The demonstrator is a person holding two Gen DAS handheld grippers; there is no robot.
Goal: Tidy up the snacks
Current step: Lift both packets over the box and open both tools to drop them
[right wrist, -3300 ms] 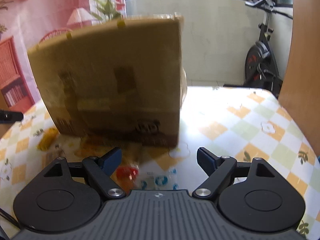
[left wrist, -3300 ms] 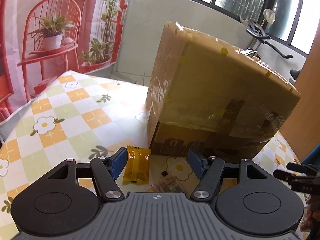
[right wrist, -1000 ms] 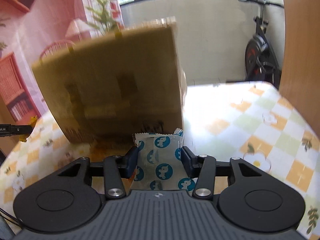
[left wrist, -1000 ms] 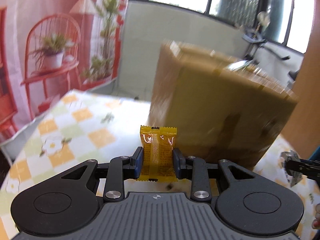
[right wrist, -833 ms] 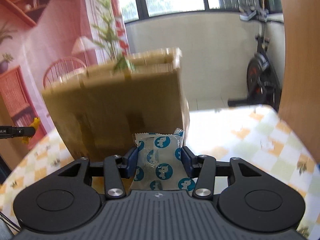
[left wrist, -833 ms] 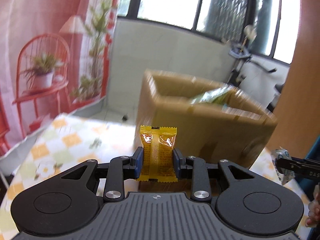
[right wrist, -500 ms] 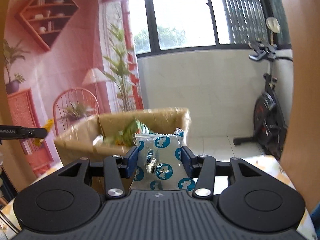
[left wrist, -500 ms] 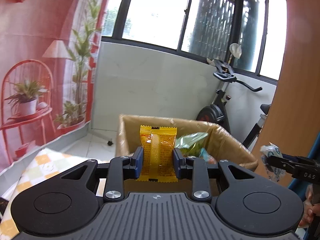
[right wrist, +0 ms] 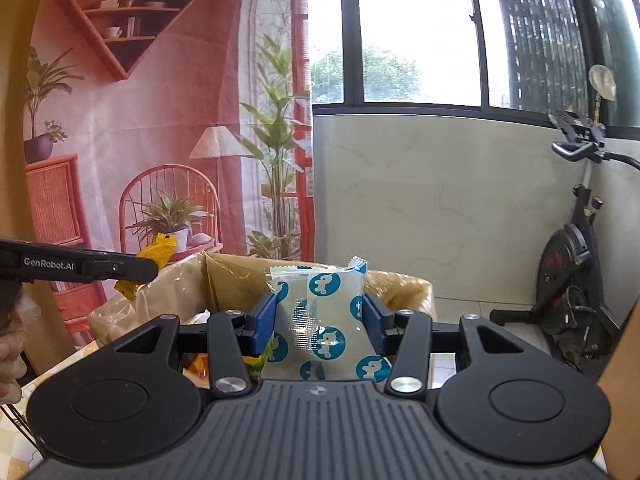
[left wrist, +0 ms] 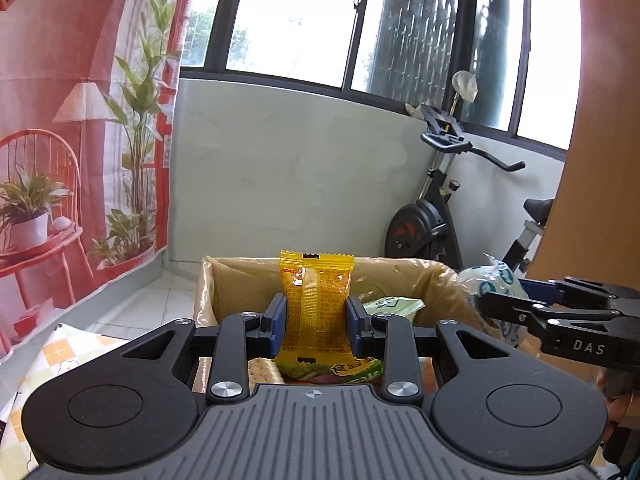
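Left gripper (left wrist: 316, 320) clamps a yellow snack packet (left wrist: 316, 300), long axis upright. Right gripper (right wrist: 320, 320) clamps a white packet with blue dots (right wrist: 324, 320), also upright. The open cardboard box (left wrist: 208, 280), already holding snacks, lies ahead of and below both tools. Judgement: both packets sit over or near the opening; neither hand is clearly nearer

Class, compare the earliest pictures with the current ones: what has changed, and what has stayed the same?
Both grippers closed on snacks from the table and rose above the cardboard box: left gripper holds the yellow packet, right gripper the blue-dotted packet. The box stayed put.
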